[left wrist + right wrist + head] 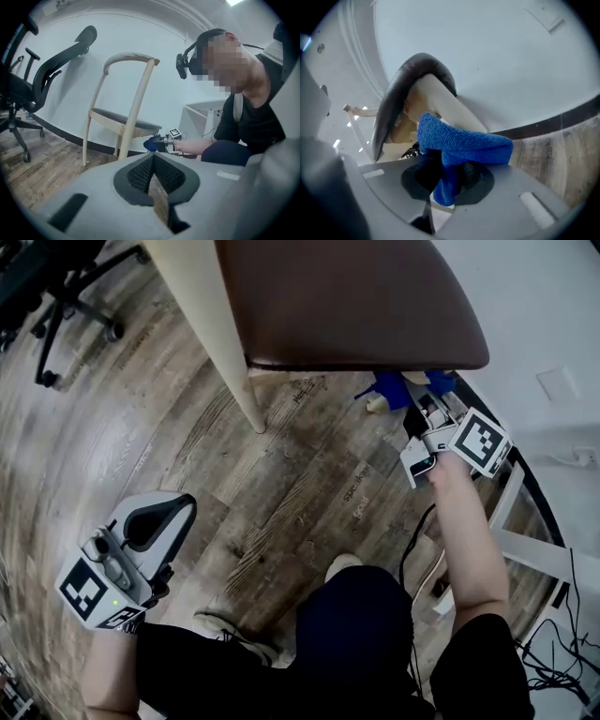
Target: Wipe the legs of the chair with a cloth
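Observation:
A wooden chair with a brown seat [356,296] and pale legs [234,362] stands on the plank floor. My right gripper [412,395] reaches under the seat's right front edge, shut on a blue cloth [389,388]. In the right gripper view the cloth [461,143] bunches out of the jaws and lies against a pale chair leg [450,105] just below the dark seat edge [401,89]. My left gripper [155,521] hangs low at the left, shut and empty, well away from the chair. The left gripper view shows the whole chair [124,122] with the cloth [151,144] at its far side.
A black office chair [66,296] on castors stands at the far left. Close behind the wooden chair runs a white wall with a dark baseboard [525,474]. A white frame [525,540] and cables [562,652] lie at the right. The person's knee [356,615] is near the bottom.

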`<state>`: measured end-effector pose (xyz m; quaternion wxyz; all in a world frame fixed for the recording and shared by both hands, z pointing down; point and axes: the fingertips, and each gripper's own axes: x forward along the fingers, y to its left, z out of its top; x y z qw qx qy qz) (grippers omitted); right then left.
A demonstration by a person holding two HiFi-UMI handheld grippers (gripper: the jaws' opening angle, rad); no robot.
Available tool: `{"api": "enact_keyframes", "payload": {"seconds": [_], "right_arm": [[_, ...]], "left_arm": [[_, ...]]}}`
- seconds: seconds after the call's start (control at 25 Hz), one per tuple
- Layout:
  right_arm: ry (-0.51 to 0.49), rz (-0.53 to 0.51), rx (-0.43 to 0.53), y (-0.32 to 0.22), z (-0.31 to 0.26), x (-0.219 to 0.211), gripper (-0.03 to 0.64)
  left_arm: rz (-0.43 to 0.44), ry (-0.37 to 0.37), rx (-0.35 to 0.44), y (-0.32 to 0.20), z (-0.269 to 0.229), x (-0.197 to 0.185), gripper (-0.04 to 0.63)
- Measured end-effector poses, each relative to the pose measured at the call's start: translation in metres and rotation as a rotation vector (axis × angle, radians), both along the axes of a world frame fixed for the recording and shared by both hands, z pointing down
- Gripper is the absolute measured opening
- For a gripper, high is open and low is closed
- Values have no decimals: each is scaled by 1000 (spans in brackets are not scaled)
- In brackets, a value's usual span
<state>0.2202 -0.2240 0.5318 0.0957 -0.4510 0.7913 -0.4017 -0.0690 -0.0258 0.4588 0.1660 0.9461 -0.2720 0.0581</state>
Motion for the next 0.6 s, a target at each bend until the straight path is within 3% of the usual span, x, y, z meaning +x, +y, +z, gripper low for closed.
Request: {"api": "enact_keyframes", "payload": {"seconds": [0.16,0.6], "right_arm": [[192,-33,43,3,-16,5,64],[597,-141,167,22,-27,3,64]], "left_arm": [[2,4,3,1,-1,0,-2],[2,11,12,1,-6,1,-2]]}}
